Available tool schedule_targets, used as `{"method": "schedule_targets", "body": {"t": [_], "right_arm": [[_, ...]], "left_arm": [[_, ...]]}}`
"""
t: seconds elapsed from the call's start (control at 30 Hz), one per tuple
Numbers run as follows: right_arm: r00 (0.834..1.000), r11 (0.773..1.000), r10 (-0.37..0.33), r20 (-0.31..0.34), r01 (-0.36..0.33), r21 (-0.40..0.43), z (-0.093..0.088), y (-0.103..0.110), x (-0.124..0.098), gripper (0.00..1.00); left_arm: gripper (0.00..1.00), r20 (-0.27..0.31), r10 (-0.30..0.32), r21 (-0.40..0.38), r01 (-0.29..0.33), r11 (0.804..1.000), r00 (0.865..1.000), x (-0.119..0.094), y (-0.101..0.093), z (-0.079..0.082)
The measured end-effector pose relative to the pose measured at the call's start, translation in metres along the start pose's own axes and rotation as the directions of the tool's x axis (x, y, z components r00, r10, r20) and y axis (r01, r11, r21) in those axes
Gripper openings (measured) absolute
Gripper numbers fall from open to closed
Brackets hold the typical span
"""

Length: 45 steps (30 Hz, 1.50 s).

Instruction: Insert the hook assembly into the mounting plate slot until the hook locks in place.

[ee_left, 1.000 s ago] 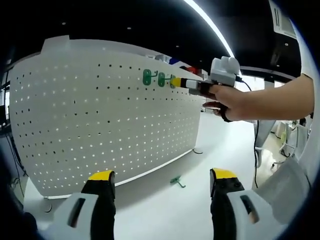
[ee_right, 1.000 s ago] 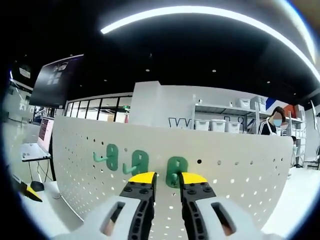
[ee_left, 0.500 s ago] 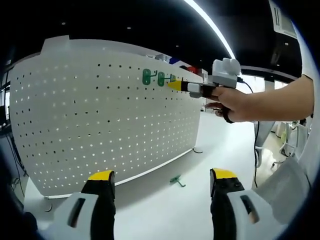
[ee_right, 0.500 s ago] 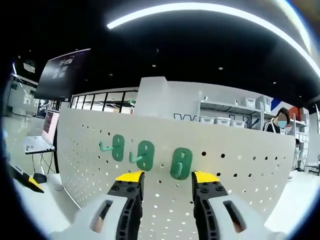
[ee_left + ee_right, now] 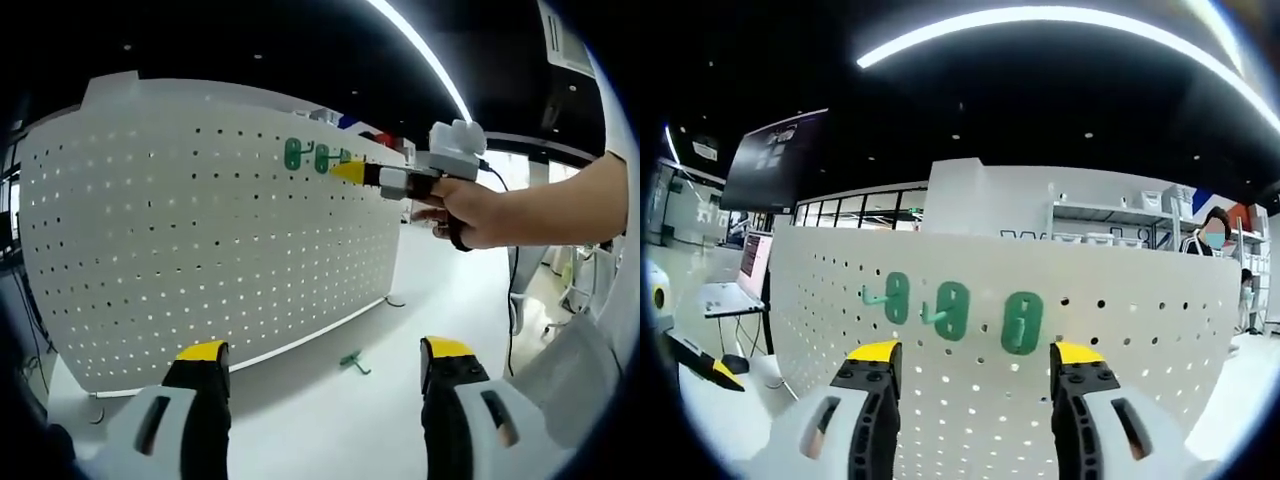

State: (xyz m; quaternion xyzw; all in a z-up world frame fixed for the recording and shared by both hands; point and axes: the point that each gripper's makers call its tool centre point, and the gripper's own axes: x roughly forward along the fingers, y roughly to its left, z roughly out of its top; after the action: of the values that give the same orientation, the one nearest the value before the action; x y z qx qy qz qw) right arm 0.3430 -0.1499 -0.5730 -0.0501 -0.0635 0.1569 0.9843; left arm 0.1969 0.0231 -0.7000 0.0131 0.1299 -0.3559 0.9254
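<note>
A tall white perforated pegboard panel [image 5: 210,240] stood upright on the pale white tabletop [image 5: 330,420], curving away toward the far right. Near its top edge hung three green plastic hooks [image 5: 953,310] in a row, each seated flat against the board; the two on the left had their prongs poking out leftward, and the third green hook [image 5: 1022,322] sat just right of them.

The right gripper [image 5: 975,352] hovered close in front of that row, its yellow-tipped jaws spread wide with nothing between them, one tip below the left pair of hooks and the other below and just right of the third. In the left gripper view the same tool [image 5: 352,172] was held up by a person's hand [image 5: 470,210], its yellow tips close beside the hooks on the board; whether they touched it, I could not tell.

The left gripper [image 5: 325,352] hung low and well back from the board, its jaws wide apart and empty. Beyond it, a spare green hook [image 5: 354,362] lay loose on the tabletop near the foot of the panel.
</note>
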Motion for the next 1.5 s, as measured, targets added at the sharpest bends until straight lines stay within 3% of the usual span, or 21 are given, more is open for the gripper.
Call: {"method": "schedule_targets", "body": {"t": [0.53, 1.5], "right_arm": [[0.999, 0.999, 0.034, -0.006, -0.034, 0.019, 0.000, 0.004, -0.015, 0.57], [0.991, 0.994, 0.105, -0.085, -0.101, 0.052, -0.036, 0.022, -0.070, 0.60]], "left_arm": [[0.80, 0.001, 0.000, 0.003, 0.000, 1.000, 1.000, 0.000, 0.001, 0.001], [0.80, 0.001, 0.013, -0.004, -0.013, 1.000, 1.000, -0.006, 0.004, -0.002]]}}
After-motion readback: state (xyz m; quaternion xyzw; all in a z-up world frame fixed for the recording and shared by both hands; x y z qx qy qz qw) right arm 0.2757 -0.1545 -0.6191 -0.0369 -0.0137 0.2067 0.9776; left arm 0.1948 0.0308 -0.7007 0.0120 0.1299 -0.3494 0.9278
